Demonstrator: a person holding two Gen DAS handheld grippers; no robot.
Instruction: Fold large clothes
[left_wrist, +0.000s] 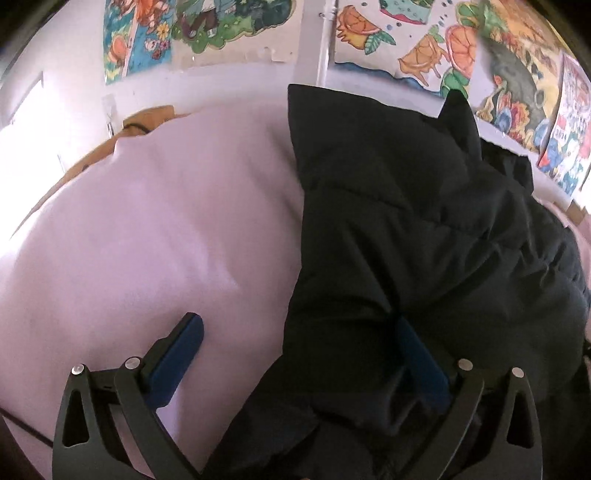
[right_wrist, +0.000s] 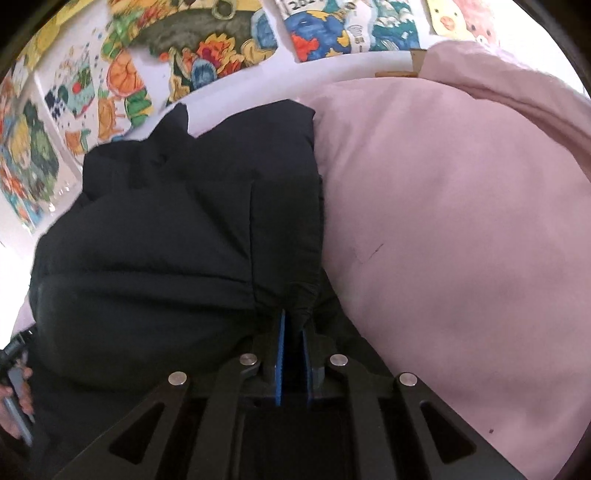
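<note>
1. On the far left, in the left wrist view, pale pink bedding (left_wrist: 155, 229) is seen bare, with drawings (left_wrist: 436, 48) taped to the wall behind it.
2. Next comes the left gripper (left_wrist: 295, 347), spread wide: one blue finger pad (left_wrist: 177, 358) lies over the bare sheet, while the other is half buried in dark cloth. Nothing is pinched by it.
3. Right of that, the black padded jacket (left_wrist: 424, 240) is laid on the bed, its long axis running from the grippers toward the wall — a sleeve or side panel appears to be folded over the body already.
4. In the right wrist view, the same jacket (right_wrist: 177, 229) is seen filling the left half of the frame, and the right gripper (right_wrist: 291, 332) is pressed nearly together on a gathered bit of its near edge.
5. Further right, only pink bedding (right_wrist: 461, 240) is found, with a rumpled pink quilt (right_wrist: 517, 81) beyond it.
6. The coming move is judged to turn on this: the jacket stretches straight ahead of both tools, its near hem held by the right one only — the left jaws would have to close on the hem beside them before the near end can be carried evenly toward the wall.
</note>
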